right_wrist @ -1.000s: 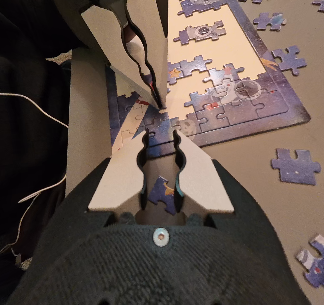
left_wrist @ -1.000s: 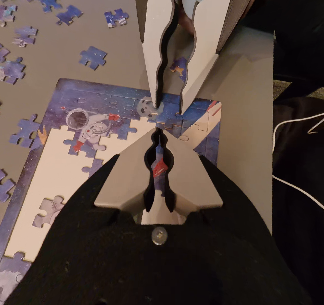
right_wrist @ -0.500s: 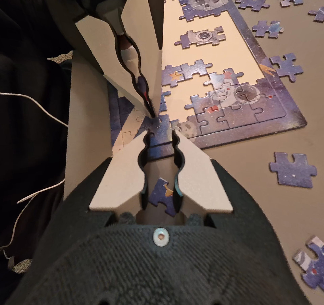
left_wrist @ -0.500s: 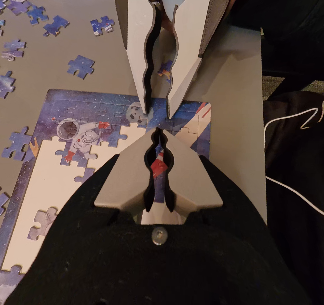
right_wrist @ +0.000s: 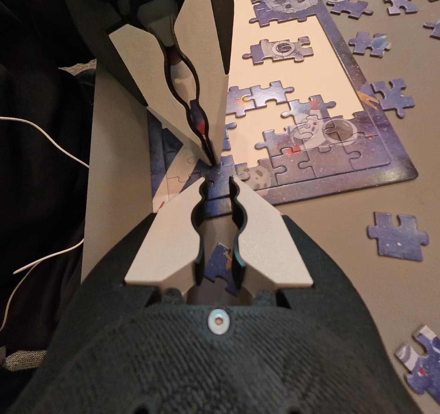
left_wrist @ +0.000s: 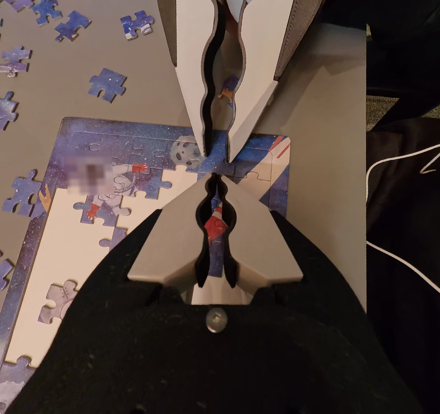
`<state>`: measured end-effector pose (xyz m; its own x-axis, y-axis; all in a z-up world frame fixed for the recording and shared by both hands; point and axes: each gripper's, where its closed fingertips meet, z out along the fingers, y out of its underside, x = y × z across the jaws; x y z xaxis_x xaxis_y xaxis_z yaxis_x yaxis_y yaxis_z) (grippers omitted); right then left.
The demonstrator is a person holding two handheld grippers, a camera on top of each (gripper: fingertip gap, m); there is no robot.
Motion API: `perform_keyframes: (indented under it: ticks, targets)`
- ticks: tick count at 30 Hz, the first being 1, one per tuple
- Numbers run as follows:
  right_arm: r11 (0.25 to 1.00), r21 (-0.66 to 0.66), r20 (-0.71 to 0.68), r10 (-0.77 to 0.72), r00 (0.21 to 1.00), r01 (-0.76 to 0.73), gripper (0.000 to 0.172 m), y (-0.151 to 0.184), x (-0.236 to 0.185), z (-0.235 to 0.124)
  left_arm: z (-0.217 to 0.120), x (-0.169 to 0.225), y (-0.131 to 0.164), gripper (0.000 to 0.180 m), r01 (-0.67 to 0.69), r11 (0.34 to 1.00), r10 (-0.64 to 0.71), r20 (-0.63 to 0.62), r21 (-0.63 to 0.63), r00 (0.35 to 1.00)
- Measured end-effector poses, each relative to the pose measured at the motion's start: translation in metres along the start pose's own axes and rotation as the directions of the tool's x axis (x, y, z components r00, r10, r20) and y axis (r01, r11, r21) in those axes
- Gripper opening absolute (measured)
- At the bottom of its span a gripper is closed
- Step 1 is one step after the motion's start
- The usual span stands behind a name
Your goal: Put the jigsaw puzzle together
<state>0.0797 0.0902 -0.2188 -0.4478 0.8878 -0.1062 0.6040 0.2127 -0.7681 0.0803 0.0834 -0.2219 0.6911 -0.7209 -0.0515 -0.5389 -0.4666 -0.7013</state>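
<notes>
A space-themed jigsaw board (left_wrist: 123, 126) lies on the grey table, partly filled with pieces. My left gripper (left_wrist: 216, 176) is shut with nothing between its pads, and its tips press down on a dark blue piece (left_wrist: 214, 164) set in the board's far row. It also shows in the right wrist view (right_wrist: 212, 162). My right gripper (right_wrist: 217, 180) faces it from the other side, its jaws a little apart, and its fingertips (left_wrist: 202, 150) rest on the same blue piece. It grips nothing. A loose blue piece (right_wrist: 220, 263) lies on the table under the right gripper's fingers.
Several loose blue pieces lie on the table, one (right_wrist: 397, 236) to the right of the right gripper and others at the left wrist view's left (left_wrist: 107, 87). The table edge (left_wrist: 365, 164) runs close by, with dark cloth and a white cable (left_wrist: 392, 159) beyond it. Left and right tips are no more than a few centimetres apart.
The right gripper's jaws have narrowed while its tips stayed on the board's blue piece. The left gripper has stayed shut with its tips on the same piece.
</notes>
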Motion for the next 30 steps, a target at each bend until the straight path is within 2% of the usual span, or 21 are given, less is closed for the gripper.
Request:
perform_keyframes:
  ticks: [10, 19, 30]
  targets:
    - [1.000, -0.005, -0.010, 0.002, 1.000, -0.002, 0.012, -0.0002, 0.0015, 0.0016, 0.0012, 0.0001, 0.0021, 0.000, 0.036, 0.999, -0.036, -0.018, -0.009, 0.999]
    - [1.000, -0.011, -0.056, -0.017, 0.998, 0.016, 0.002, 0.0003, 0.0070, 0.0022, 0.0024, 0.0011, 0.0012, 0.000, 0.089, 0.996, -0.089, -0.050, 0.006, 0.995]
    - [0.999, -0.015, -0.051, 0.043, 0.998, -0.044, 0.000, -0.0005, 0.0079, 0.0033, 0.0024, -0.0061, -0.0009, 0.000, 0.090, 0.996, -0.090, -0.003, 0.025, 0.996]
